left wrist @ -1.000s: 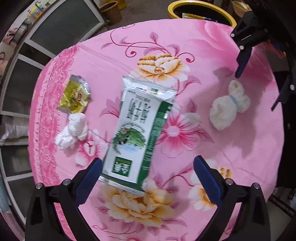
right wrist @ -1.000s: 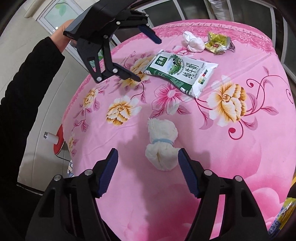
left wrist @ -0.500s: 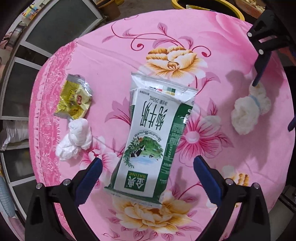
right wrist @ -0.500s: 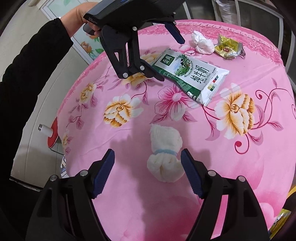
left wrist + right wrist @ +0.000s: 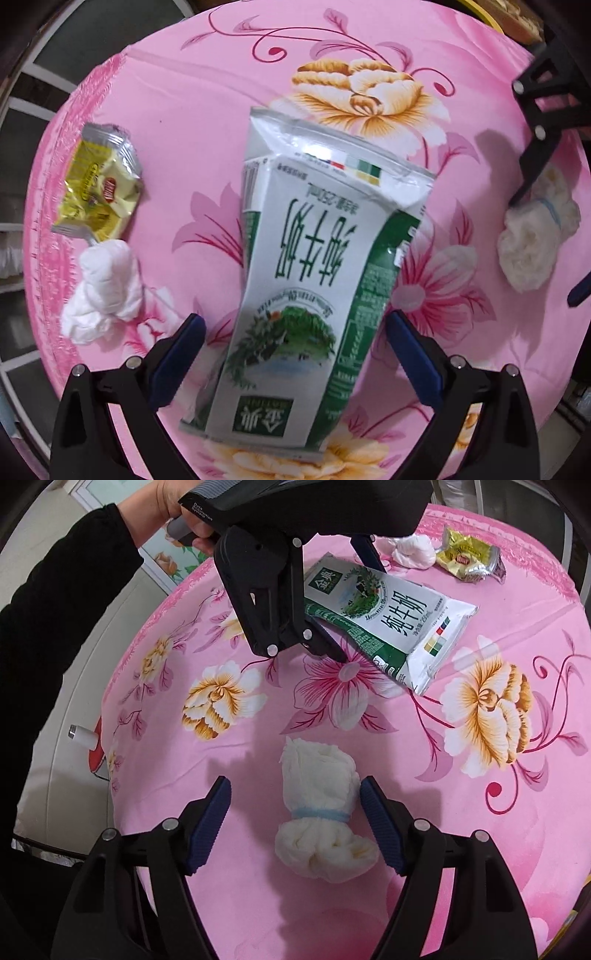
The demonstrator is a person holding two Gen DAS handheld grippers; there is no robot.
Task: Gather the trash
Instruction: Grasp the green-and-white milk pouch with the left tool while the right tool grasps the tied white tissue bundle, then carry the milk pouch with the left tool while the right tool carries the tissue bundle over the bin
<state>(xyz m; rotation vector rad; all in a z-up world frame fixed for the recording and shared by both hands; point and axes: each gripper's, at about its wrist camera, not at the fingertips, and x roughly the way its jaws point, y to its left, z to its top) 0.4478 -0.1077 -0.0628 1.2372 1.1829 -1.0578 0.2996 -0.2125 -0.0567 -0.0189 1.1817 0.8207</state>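
Your left gripper [image 5: 295, 354] points down with its fingers wide apart around the green and white milk pouch [image 5: 317, 280] lying flat on the pink flowered tablecloth [image 5: 480, 812], not pinching it, while your right gripper's [image 5: 295, 827] fingers are closing around the white tied cloth bundle [image 5: 321, 812].

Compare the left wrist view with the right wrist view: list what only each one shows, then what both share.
Only the left wrist view: a yellow rim beyond the table's far edge, and the left claw straddling the milk pouch.

Only the right wrist view: the hand and black sleeve holding the left claw, and the right claw, closing around the tied cloth wad.

Both: the pouch, the cloth wad, the tissue, the yellow wrapper and the pink tablecloth.
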